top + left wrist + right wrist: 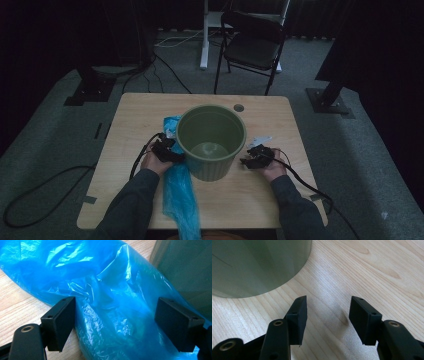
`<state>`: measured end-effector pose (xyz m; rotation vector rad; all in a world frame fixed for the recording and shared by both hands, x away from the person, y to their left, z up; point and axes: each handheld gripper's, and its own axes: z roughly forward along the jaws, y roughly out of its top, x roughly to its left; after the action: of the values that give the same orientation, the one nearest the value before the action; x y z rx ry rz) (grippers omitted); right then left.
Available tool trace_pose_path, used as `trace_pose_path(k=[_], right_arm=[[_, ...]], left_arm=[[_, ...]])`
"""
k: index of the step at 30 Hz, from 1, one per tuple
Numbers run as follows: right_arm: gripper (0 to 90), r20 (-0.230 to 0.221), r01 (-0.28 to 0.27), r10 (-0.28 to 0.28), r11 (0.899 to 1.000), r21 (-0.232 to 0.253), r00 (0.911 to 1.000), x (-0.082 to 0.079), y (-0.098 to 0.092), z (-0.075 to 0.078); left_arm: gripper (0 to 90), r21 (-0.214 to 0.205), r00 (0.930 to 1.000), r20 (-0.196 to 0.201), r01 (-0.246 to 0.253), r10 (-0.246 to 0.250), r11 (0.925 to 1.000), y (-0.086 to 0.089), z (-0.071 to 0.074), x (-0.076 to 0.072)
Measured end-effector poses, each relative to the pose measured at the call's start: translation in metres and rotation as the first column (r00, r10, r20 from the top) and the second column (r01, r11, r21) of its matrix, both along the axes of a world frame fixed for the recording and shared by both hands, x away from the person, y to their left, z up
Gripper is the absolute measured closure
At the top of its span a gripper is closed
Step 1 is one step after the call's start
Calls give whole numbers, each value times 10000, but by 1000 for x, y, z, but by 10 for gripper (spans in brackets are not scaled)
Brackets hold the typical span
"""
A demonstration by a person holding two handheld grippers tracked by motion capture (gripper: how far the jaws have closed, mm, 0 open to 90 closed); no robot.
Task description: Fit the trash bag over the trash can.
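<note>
Blue, crinkled plastic: the bag (178,187) lay in a long strip on the light wood table (260,197), running from behind the left side of the green bin (211,140) down to the bottom edge of the high view, where it hung over the near table edge. The bin stood upright at the centre of the frame, open top up, with the bag touching its left wall.

Left claw (167,152) sat at centre-left of the high view, over the bag and just beside the bin. In the left gripper view its jaws were spread wide, one at lower left, one at lower right, with the bag (110,302) bulging between them; neither jaw visibly pinched the film. The bin wall (185,267) filled the upper right corner.

Right claw (256,159) rested at centre-right of the high view, just right of the bin. In the right gripper view its jaws were spread, bare table (362,270) between them, bin (257,265) at upper left, not touching.
</note>
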<state>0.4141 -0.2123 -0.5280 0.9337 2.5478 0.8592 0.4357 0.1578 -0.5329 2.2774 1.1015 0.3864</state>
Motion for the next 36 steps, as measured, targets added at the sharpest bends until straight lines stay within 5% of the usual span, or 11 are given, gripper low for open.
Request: trace_pose_path(k=[2, 11, 17, 22, 28, 34, 36], right_arm=[[480, -9, -6, 6, 10000, -24, 10000, 0, 0, 0], [480, -18, -59, 59, 9999, -92, 10000, 0, 1, -1], [481, -64, -55, 54, 10000, -69, 10000, 0, 1, -1], [481, -85, -66, 65, 10000, -50, 9999, 0, 0, -1], [484, -148, -64, 64, 10000, 34, 9999, 1, -1, -2], [488, -188, -83, 85, 9999, 99, 9998, 1, 0, -2], [489, -197, -118, 121, 9998, 142, 9997, 1, 0, -2]], left_arm=[[216, 0, 10000, -3, -10, 10, 10000, 1, 0, 0], [643, -118, 10000, 32, 10, -10, 9999, 17, 6, 0], [850, 89, 9989, 30, 462, -462, 9989, 23, 8, 1], [873, -46, 9976, 169, 668, -667, 9978, 28, 12, -1], [875, -687, 9940, 758, 841, -788, 9941, 43, 30, -4], [875, -1262, 9857, 1300, 1242, -1077, 9842, 58, 53, -9], [875, -1632, 9774, 1735, 1496, -1209, 9752, 68, 75, -12]])
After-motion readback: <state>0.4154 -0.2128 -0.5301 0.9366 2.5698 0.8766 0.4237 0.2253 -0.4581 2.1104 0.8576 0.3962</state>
